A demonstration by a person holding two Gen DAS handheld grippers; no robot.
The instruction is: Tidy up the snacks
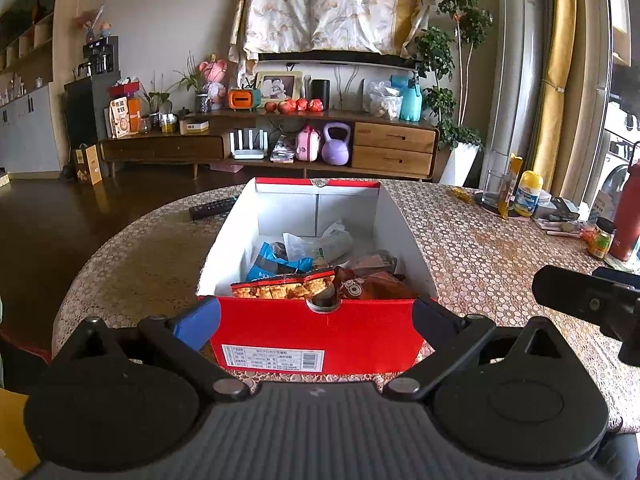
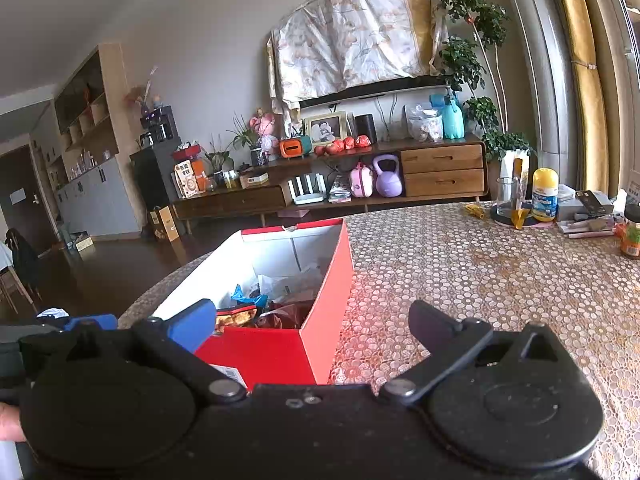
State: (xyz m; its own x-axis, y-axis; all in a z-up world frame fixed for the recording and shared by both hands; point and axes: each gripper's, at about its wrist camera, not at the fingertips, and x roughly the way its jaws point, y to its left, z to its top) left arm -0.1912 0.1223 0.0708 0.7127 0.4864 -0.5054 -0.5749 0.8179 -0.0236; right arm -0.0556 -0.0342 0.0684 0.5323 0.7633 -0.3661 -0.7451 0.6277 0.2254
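A red shoebox (image 1: 280, 332) with white inner walls stands on the round table and holds several snack packs: an orange pack (image 1: 280, 289), a brown pack (image 1: 368, 282), a blue pack (image 1: 276, 266) and a clear pack (image 1: 320, 240). My left gripper (image 1: 316, 316) is open and empty, its fingers level with the box's near corners. In the right wrist view the box (image 2: 320, 320) lies left of centre. My right gripper (image 2: 312, 324) is open and empty, over the box's near right corner. The right gripper also shows in the left wrist view (image 1: 592, 300).
The table (image 1: 480, 248) has a patterned cloth. A remote (image 1: 212, 208) lies left of the box. At far right stand a glass (image 2: 506, 196), a yellow-capped bottle (image 2: 545, 194), a jar (image 2: 632, 236), a red flask (image 1: 630, 216) and small clutter.
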